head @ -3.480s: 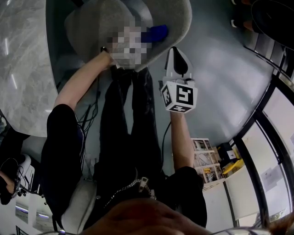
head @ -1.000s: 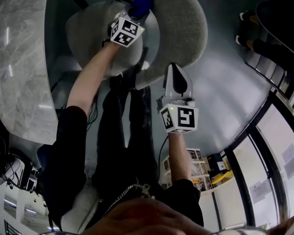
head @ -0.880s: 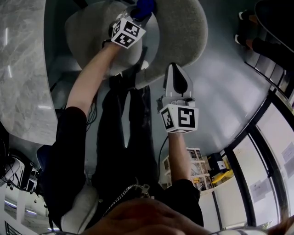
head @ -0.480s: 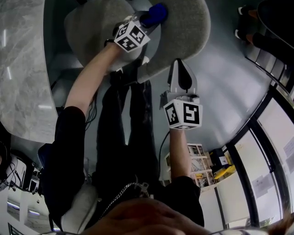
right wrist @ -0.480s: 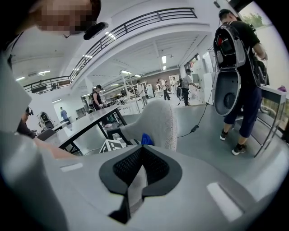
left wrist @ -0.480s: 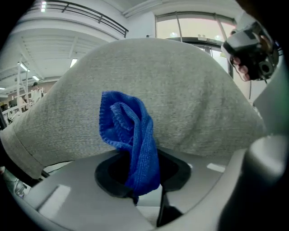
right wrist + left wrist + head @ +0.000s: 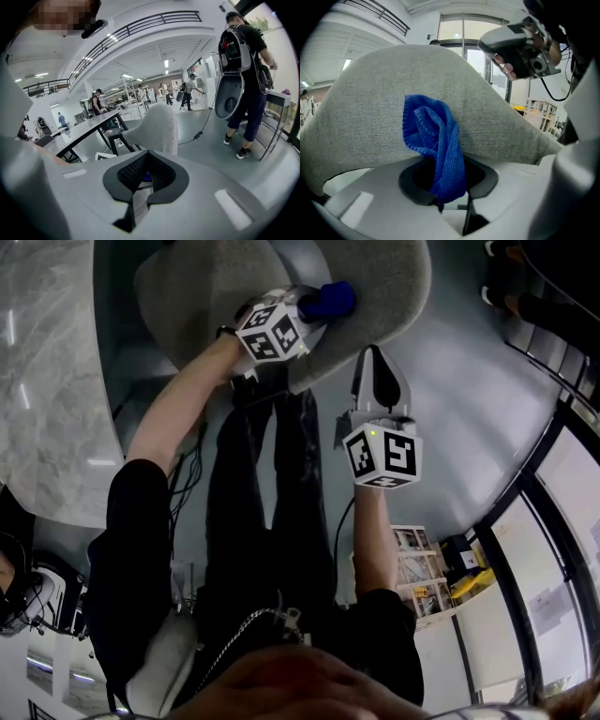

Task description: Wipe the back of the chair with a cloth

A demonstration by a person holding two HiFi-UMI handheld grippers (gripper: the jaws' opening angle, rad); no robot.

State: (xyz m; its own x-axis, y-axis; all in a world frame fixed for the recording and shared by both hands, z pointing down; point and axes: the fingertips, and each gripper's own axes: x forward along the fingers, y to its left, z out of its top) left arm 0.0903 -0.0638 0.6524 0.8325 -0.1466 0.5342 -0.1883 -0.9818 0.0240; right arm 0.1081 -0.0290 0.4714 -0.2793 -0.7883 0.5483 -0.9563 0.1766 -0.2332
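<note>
Firstly, cloth (image 7: 433, 140): blue, bunched and folded, lying against the grey fabric of the chair back (image 7: 370, 108), below its curved top edge and about midway across it.
Chair back: rounded, upholstered in coarse grey weave; in the head view it curves around the cloth (image 7: 330, 301) at the top of the picture.
Left gripper (image 7: 440, 192): jaws closed on the cloth's lower end, with the rest of the cloth hanging out ahead of them onto the fabric.
Right gripper (image 7: 377, 362): jaws together with nothing between them, held off the chair's outer edge, apart from the left gripper (image 7: 314, 307).
Marble table (image 7: 47, 381): just beside the chair, at the head view's left edge.
Background: in the right gripper view, a person with a backpack (image 7: 243, 61) stands on the grey floor (image 7: 211, 145).
</note>
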